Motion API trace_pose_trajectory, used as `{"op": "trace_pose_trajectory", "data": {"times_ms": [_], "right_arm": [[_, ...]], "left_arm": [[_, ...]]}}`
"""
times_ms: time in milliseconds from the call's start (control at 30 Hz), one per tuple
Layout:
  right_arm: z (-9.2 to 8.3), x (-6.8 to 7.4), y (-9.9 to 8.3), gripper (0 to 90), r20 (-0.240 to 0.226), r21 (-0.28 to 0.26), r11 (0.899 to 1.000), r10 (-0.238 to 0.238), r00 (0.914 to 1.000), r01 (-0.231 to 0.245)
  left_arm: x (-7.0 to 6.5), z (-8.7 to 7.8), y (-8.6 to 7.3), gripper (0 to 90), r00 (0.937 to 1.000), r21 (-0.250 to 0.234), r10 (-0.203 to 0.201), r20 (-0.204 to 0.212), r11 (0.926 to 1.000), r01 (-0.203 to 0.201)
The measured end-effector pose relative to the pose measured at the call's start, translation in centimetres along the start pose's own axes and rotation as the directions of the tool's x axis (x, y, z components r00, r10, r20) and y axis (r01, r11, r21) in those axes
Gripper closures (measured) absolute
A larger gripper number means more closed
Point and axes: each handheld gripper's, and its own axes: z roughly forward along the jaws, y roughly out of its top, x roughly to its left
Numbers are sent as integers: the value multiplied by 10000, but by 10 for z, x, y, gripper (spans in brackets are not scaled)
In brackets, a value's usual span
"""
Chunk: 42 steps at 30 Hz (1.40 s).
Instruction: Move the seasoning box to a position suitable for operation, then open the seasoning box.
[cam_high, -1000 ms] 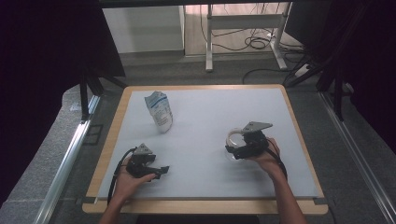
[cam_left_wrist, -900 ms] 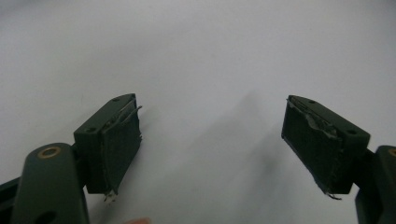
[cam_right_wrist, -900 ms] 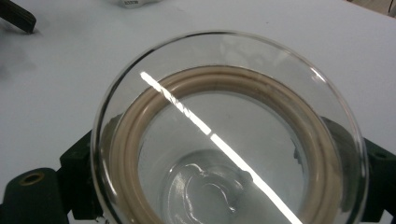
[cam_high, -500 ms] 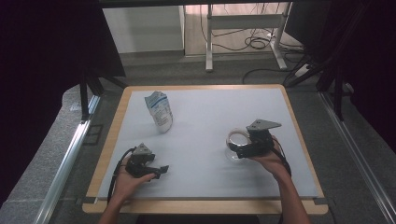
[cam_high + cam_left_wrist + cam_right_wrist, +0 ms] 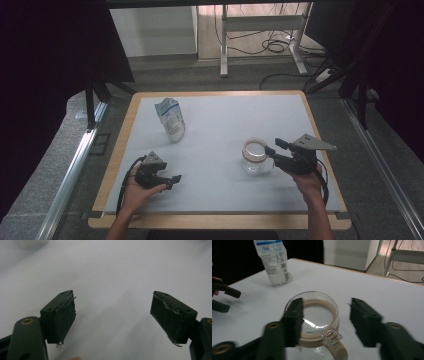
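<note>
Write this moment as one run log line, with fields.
left gripper: open, empty | right gripper: closing, open, above glass jar | bag: upright

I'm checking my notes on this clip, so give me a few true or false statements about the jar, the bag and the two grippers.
1. The jar stands open, with no lid on. True.
2. The bag lies flat on the table. False: it stands upright.
3. The right gripper clamps the jar. False: its fingers stand apart, above the jar's handle side, not pressing it.
4. The left gripper is open with nothing between its fingers. True.
5. The bag is nearer the right gripper. False: nearer the left.
</note>
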Motion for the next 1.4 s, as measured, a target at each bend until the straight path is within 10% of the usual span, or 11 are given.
{"op": "trace_pose_trajectory", "data": {"times_ms": [333, 1400], "right_arm": [[-8, 5, 0, 895, 951, -99, 9984, -541, 9940, 553], [7, 2, -13, 897, 1091, 871, 9942, -727, 9914, 633]], "left_arm": [[-2, 0, 1, 206, 10000, -153, 47, 8, 9999, -47], [-3, -2, -1, 240, 9995, -608, -233, -226, 9979, 219]]}}
